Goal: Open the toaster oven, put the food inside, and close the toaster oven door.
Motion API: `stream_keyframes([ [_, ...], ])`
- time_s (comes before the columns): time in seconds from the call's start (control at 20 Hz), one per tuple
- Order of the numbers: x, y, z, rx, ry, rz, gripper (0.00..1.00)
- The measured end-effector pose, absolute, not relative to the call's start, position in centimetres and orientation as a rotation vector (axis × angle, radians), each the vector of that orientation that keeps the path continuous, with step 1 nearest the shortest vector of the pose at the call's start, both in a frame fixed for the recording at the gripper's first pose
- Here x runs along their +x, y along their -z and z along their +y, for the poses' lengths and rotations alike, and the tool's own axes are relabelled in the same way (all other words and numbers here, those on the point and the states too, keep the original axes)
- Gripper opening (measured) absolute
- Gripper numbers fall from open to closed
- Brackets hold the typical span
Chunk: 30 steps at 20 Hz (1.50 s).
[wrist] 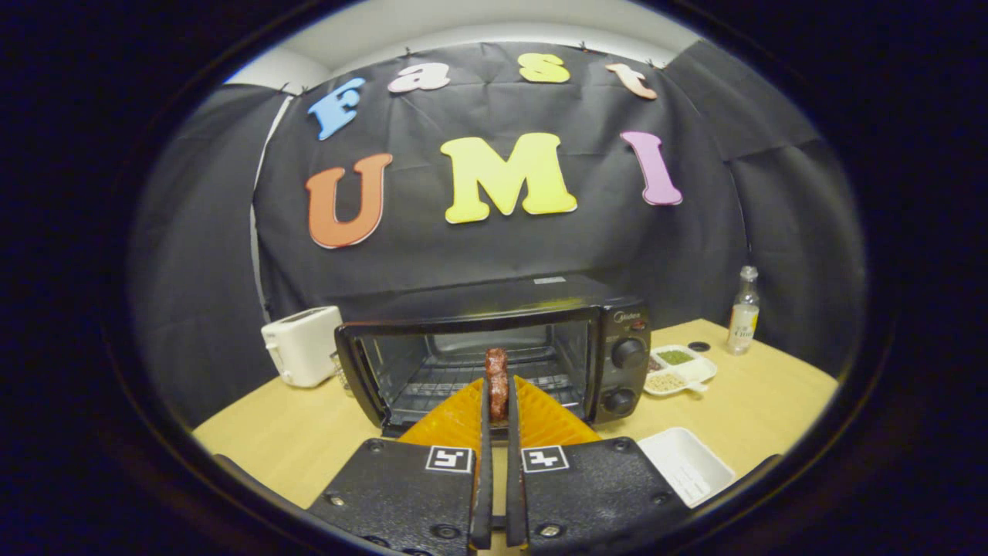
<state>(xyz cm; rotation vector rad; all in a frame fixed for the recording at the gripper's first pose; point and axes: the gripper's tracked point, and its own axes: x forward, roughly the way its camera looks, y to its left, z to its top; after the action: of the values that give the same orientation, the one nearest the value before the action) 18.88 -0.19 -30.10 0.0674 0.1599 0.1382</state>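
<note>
gripper [498, 405] clamps sausage [497, 382] before open toaster oven [494, 347] mouth.

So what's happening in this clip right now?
A person's handheld tool is shut on a piece of browned food, held upright between its fingers in front of the toaster oven. The oven door looks already open, with the rack visible inside. The food is not yet in. A white toaster, a divided dish, a bottle and a white tray sit around it on the table.
</note>
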Motion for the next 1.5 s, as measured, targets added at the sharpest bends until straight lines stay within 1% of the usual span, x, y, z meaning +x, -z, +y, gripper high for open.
stream_keyframes([
  [0.25,22.2,30.6,1.0,0.289,-0.159,0.140,0.10],
  [0.4,24.3,31.1,1.1,0.359,-0.172,0.159,0.10],
  [0.7,28.8,33.8,1.4,0.725,-0.161,0.316,0.10],
  [0.8,30.6,34.6,1.7,0.772,-0.168,0.347,0.10],
  [0.95,31.4,35.4,2.1,0.734,-0.162,0.375,0.13],
  [1.25,31.5,36.4,0.3,0.582,-0.076,0.388,0.26],
  [1.3,31.6,36.5,-0.5,0.554,-0.052,0.388,0.31],
  [1.35,31.5,36.7,-1.1,0.517,-0.027,0.393,0.34],
  [1.4,31.5,36.7,-1.6,0.488,-0.014,0.391,0.41],
  [1.45,31.4,36.6,-1.6,0.450,-0.014,0.387,0.48],
  [1.5,30.9,36.2,-1.4,0.409,-0.031,0.376,0.52],
])
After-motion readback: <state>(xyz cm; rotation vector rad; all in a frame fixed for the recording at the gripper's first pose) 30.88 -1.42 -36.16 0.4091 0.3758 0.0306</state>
